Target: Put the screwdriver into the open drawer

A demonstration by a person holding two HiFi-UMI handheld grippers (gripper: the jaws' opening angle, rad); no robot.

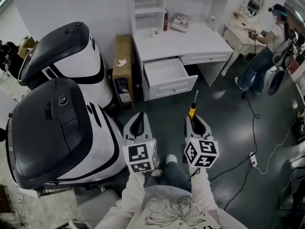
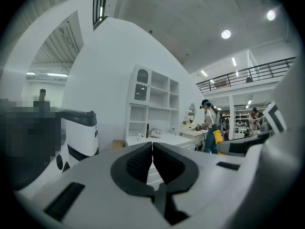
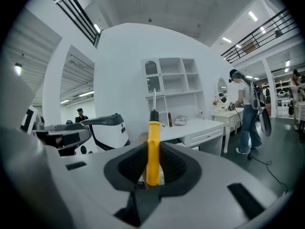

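With the white desk [image 1: 190, 44] and its open drawer [image 1: 164, 73] well ahead, the jaws of the right gripper [image 1: 197, 123] are pinching the yellow handle of the screwdriver [image 1: 193, 108], those of the left gripper [image 1: 138, 123] are sitting closed on nothing, and the protruding shaft is risking a snag on the drawer front.

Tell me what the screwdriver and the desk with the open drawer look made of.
Yellow-handled screwdriver: handle looks like smooth moulded plastic, evenly coloured; the thin grey shaft looks like metal. White desk: probably painted wood or board, matte, with moulded panel edges; the core does not show.
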